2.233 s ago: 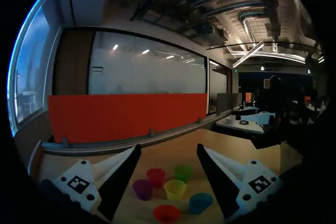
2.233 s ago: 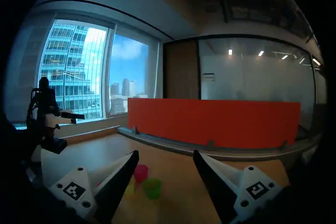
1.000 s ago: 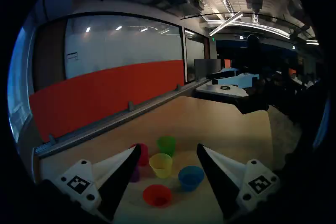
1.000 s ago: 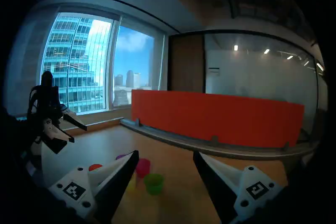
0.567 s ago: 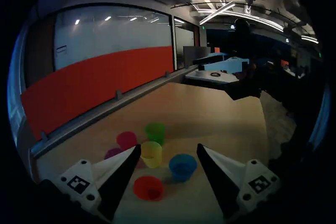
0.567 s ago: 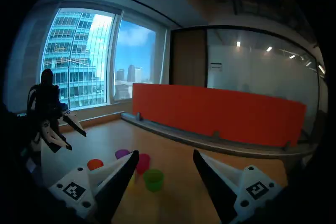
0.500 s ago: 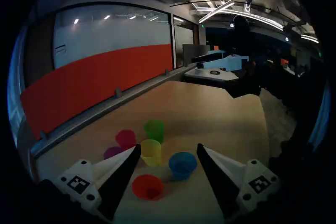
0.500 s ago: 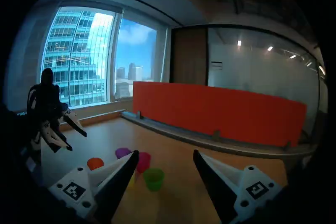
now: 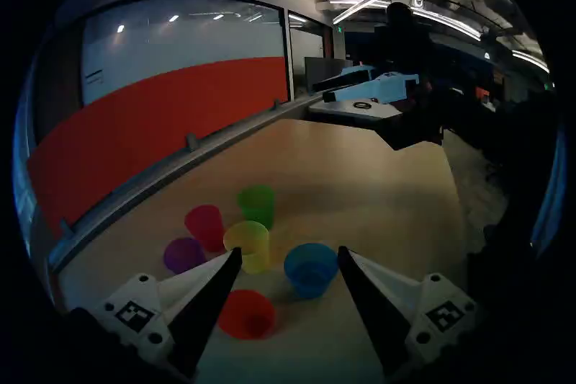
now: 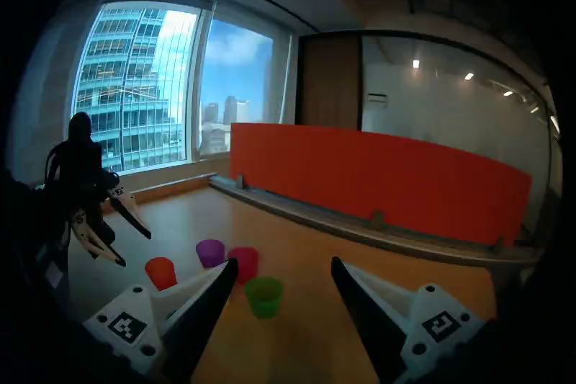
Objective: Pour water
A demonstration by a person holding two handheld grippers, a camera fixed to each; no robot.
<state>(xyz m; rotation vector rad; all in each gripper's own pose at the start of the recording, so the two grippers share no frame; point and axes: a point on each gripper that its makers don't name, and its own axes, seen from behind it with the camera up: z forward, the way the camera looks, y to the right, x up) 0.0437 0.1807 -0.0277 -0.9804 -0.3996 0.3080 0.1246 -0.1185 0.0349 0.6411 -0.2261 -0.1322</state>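
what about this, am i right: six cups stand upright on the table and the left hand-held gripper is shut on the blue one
Not quite. The left hand-held gripper is open, its fingers spread and touching no cup. The blue cup stands free on the table, as the left gripper view shows. The rest is right.

A green cup (image 9: 257, 204), blue cup (image 9: 310, 269), red cup (image 9: 246, 314), orange partition (image 9: 158, 117).
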